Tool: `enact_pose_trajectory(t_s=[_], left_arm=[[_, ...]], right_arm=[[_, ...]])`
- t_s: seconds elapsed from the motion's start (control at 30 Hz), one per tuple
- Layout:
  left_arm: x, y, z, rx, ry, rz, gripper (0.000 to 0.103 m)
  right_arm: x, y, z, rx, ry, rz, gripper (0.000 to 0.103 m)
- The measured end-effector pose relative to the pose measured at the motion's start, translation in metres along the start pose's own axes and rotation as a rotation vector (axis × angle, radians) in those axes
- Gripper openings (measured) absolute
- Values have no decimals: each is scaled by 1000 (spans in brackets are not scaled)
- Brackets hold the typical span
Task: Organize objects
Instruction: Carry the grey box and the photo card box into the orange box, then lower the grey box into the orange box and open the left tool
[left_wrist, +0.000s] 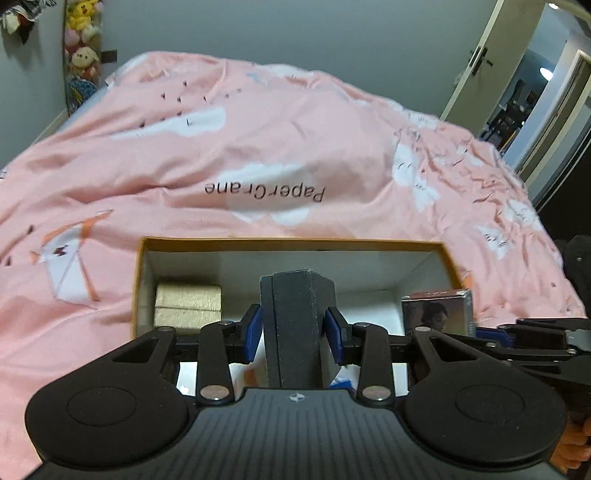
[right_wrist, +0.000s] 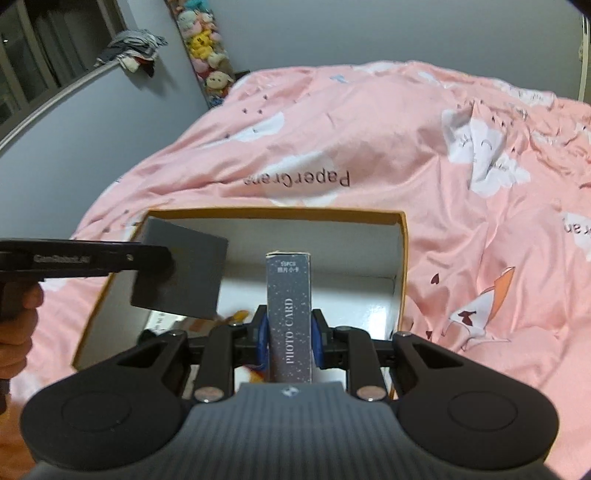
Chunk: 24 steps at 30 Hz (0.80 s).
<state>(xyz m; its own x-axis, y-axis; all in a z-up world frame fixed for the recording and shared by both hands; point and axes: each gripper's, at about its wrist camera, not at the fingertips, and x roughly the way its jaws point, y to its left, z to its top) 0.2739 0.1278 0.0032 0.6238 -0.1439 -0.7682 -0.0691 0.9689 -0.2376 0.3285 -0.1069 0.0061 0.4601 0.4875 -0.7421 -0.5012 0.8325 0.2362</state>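
Observation:
An open cardboard box (left_wrist: 295, 244) with orange rim and white inside lies on the pink bed; it also shows in the right wrist view (right_wrist: 402, 258). My left gripper (left_wrist: 295, 332) is shut on a dark grey box (left_wrist: 295, 325), held above the open box; the grey box shows in the right wrist view (right_wrist: 181, 273) too. My right gripper (right_wrist: 290, 336) is shut on a tall "PHOTO CARD" box (right_wrist: 290, 314), held upright over the open box; it shows at the right of the left wrist view (left_wrist: 436, 310). A gold box (left_wrist: 187, 304) lies in the open box's left corner.
The pink "PaperCrane" duvet (left_wrist: 258, 147) covers the bed around the box. Plush toys (right_wrist: 203, 44) hang on the far wall. An open door (left_wrist: 480, 62) is at the far right. Small colourful items (right_wrist: 236, 317) lie on the box floor.

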Motion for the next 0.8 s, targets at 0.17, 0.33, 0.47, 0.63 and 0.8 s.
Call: enact_pose_trajectory(t_s=[0.17,0.33,0.47,0.63,0.8], left_arm=[[30,13,9,-49,11,-20,41],[49,11,9,-20,59,-46,40],[61,11,4,10,77,-12,41],[64,10,2,43,83,-14,43],[54,0,2,157,50,96,50]], right_arm=[[27,-10,8,8,25,6,24],[48,-13,17,33,48,12,24],[61,-11,19,55,64,20,24],[71,-12,20,76,82,19,24],[69,-12,23,61,76,3,24]])
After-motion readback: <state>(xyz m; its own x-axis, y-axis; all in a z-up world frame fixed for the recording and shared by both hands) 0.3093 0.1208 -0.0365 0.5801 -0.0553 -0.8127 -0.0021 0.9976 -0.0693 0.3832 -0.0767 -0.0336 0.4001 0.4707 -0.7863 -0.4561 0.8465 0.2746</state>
